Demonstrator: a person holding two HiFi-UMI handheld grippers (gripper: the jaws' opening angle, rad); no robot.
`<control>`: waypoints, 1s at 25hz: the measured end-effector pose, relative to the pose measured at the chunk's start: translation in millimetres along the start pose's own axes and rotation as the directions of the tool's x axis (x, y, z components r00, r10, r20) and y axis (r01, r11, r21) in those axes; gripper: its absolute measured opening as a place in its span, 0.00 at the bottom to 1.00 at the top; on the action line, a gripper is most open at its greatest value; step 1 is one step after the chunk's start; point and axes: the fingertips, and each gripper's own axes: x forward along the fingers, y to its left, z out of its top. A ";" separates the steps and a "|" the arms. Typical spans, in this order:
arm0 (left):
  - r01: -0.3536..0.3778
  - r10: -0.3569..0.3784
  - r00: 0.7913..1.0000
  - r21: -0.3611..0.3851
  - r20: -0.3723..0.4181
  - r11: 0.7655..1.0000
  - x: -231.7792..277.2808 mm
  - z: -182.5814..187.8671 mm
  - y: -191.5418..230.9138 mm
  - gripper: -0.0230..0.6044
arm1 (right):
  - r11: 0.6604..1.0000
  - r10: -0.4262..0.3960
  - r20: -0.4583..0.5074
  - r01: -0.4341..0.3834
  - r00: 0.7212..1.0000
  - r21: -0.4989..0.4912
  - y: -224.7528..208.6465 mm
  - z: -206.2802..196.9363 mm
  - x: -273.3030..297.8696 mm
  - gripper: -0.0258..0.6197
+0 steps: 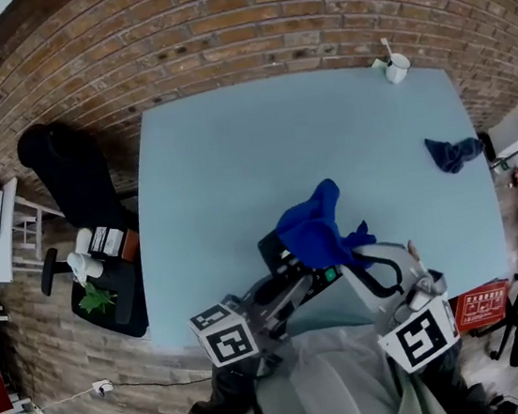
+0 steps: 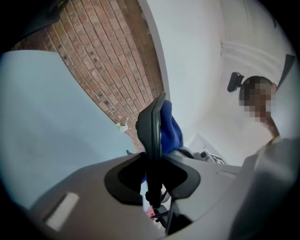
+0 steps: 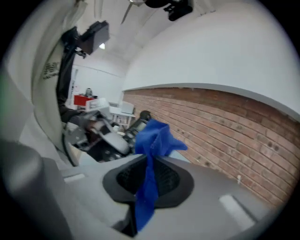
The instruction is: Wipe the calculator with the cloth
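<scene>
My left gripper (image 1: 285,272) is shut on a dark calculator (image 1: 274,247), held above the table's near edge. In the left gripper view the calculator (image 2: 151,133) stands edge-on between the jaws of the left gripper (image 2: 151,174). My right gripper (image 1: 355,257) is shut on a blue cloth (image 1: 313,227), which is bunched against the calculator's right side. In the right gripper view the cloth (image 3: 152,140) rises out of the right gripper (image 3: 149,177) and a strip hangs down. The left gripper with the calculator (image 3: 101,136) shows just beyond it.
The light blue table (image 1: 234,157) stands against a brick wall. A second blue cloth (image 1: 454,153) lies near its right edge and a white cup (image 1: 396,69) at the far right corner. A black chair (image 1: 75,178) with small items stands to the left.
</scene>
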 end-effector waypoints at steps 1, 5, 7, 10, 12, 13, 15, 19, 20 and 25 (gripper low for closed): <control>-0.003 0.003 1.000 -0.006 0.002 1.000 0.4 0.3 1.2 0.17 | 0.998 0.066 0.007 -0.065 0.998 -0.021 19.8 8.1 -2.8 0.10; 0.003 -0.004 1.000 -0.003 -0.002 1.000 3.0 1.2 -0.9 0.17 | 0.984 0.094 -0.023 -0.096 0.995 -0.148 49.5 21.7 -1.1 0.11; 0.004 -0.004 1.000 -0.013 0.000 1.000 2.7 0.4 -1.0 0.17 | 0.977 -0.018 0.014 0.021 1.000 -0.211 35.4 21.3 -0.5 0.13; 0.019 -0.018 1.000 -0.060 0.022 0.998 -0.8 1.0 0.9 0.17 | 0.979 -0.095 0.149 0.119 0.984 -0.163 18.6 33.2 -7.7 0.17; 0.027 -0.025 0.999 -0.077 0.036 0.997 -3.6 2.9 2.0 0.17 | 0.982 -0.108 0.203 0.136 0.973 -0.129 12.6 39.2 -10.0 0.17; 0.029 -0.026 0.999 -0.079 0.038 0.996 -4.5 3.2 1.8 0.17 | 0.980 -0.108 0.205 0.139 0.973 -0.141 10.9 39.0 -9.4 0.17; 0.030 -0.027 0.999 -0.074 0.038 0.997 -5.4 2.5 0.5 0.17 | 0.975 -0.087 0.188 0.122 0.978 -0.184 10.8 36.4 -6.0 0.13; 0.034 -0.030 0.998 -0.069 0.047 0.997 -7.5 3.4 -1.9 0.17 | 0.988 -0.117 0.249 0.138 0.961 -0.069 0.0 37.3 -0.4 0.10; 0.030 -0.027 0.998 -0.067 0.048 0.997 -8.7 3.9 -1.7 0.17 | 0.988 -0.138 0.261 0.152 0.955 -0.033 -4.5 36.5 0.9 0.10; 0.022 -0.019 0.998 -0.053 0.051 0.998 -10.3 3.6 -2.6 0.17 | 0.971 -0.211 0.283 0.167 0.936 0.170 -23.4 30.7 6.7 0.25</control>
